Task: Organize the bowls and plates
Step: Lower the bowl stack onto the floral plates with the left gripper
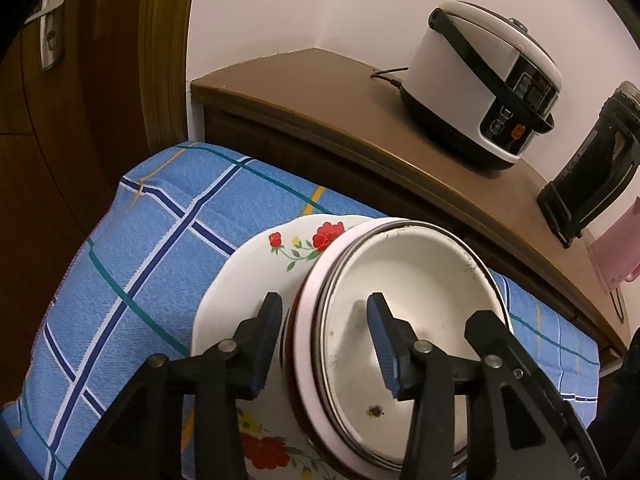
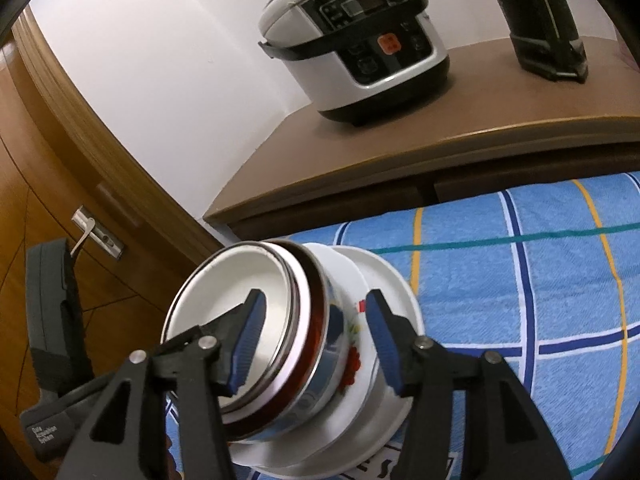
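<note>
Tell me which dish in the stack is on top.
The white enamel bowl with the thin dark rim sits topmost, nested above a pink-rimmed bowl and the flowered plate.

The top bowl (image 1: 404, 312) is showing a smooth white enamel-like inside, chipped and speckled, with a shiny metal rim. The flowered plate (image 1: 256, 264) under it is looking like glossy glazed ceramic. The checked cloth (image 1: 132, 248) is lying matt and coarsely woven. The cabinet top (image 2: 360, 152) is appearing as smooth brown wood with a dull sheen. The rice cooker (image 2: 352, 36) is gleaming in glossy white and black plastic. The gripper fingers (image 2: 248, 344) are wearing ribbed blue pads on matt black plastic.
</note>
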`<state>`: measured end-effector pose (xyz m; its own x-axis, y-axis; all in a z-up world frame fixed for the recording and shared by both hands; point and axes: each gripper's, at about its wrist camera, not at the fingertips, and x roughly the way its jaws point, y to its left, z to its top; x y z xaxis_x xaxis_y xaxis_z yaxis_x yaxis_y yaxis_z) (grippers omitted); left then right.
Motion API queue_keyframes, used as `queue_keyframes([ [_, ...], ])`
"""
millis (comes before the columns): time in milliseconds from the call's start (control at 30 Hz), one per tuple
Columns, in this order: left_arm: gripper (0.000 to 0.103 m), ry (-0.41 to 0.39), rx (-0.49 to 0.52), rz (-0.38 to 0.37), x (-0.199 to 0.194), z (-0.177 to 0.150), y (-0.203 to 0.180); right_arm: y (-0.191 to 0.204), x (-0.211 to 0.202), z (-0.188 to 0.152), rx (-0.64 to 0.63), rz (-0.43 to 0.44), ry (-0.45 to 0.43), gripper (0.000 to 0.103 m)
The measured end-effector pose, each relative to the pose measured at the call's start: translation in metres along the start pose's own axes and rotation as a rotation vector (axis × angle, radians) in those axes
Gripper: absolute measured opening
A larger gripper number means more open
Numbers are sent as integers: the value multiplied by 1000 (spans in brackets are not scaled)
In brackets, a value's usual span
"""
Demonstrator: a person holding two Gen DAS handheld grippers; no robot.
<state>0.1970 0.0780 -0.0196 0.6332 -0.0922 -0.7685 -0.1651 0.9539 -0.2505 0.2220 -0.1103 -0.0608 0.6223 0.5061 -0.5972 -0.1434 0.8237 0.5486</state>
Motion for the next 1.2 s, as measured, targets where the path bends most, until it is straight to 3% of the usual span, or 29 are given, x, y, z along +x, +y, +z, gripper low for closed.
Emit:
queue_keyframes([
  [67,53,2,6,7,1,0,-1,-2,0,0,2,-4,0,54],
  [500,57,-28,43,54,-3,0,-2,-1,-4,0,-14,3,-14,54],
  [633,57,-33,28,33,-5,1,3,0,1,-1,-22,-20,2,54],
  [867,61,-60,34,74,-8,3,11,-1,4,-2,-30,-41,11,54],
  [1067,62,-75,83,108,-7,2,5,2,3,-2,-66,-72,-4,57],
  [1200,68,-81,148,146,-3,-1,-3,4,2,-4,-90,-108,-19,63],
])
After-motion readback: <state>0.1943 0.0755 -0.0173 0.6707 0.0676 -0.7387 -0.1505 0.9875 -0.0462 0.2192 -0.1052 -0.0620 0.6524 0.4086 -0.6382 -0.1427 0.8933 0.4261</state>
